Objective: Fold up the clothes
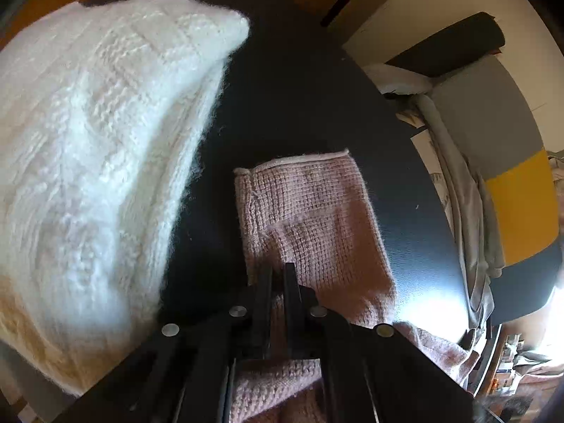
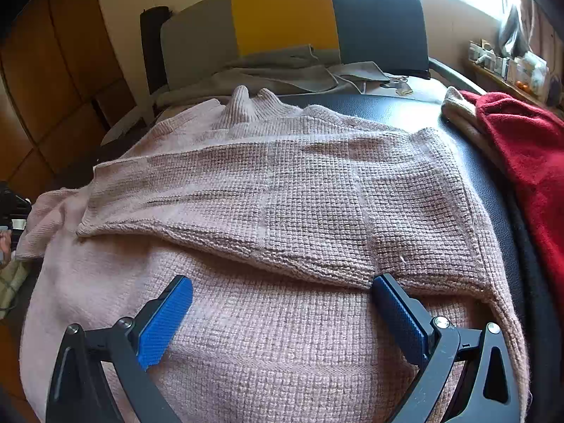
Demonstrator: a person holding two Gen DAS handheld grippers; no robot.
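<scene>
While the right gripper (image 2: pixel 282 313) hovers with its blue-padded jaws spread wide and empty, the pale pink waffle-knit sweater (image 2: pixel 282 211) lies flat across the black tabletop (image 2: pixel 469 134), its ribbed collar (image 2: pixel 246 104) at the far side and one sleeve folded crosswise over the body. The long axis of that folded sleeve runs left to right in the right wrist view, just beyond the open jaws, and its near edge appears to touch the right-hand blue pad (image 2: pixel 398 313).

The left gripper (image 1: pixel 278 275) is pinched shut on the other sleeve of the pink sweater (image 1: pixel 310 218), which stretches away from its black fingers toward a hemmed cuff (image 1: pixel 292 160). This sleeve's long axis lies in line with the closed jaws, so the left hand alone holds cloth.

Judged from this layout, the next fold depends on carrying the left sleeve across the body, toward the right gripper. A thick white cable-knit sweater (image 1: pixel 98 148) sits folded just beside the gripped sleeve, and a red knit garment (image 2: pixel 525 162) rests at the table's right edge.
</scene>
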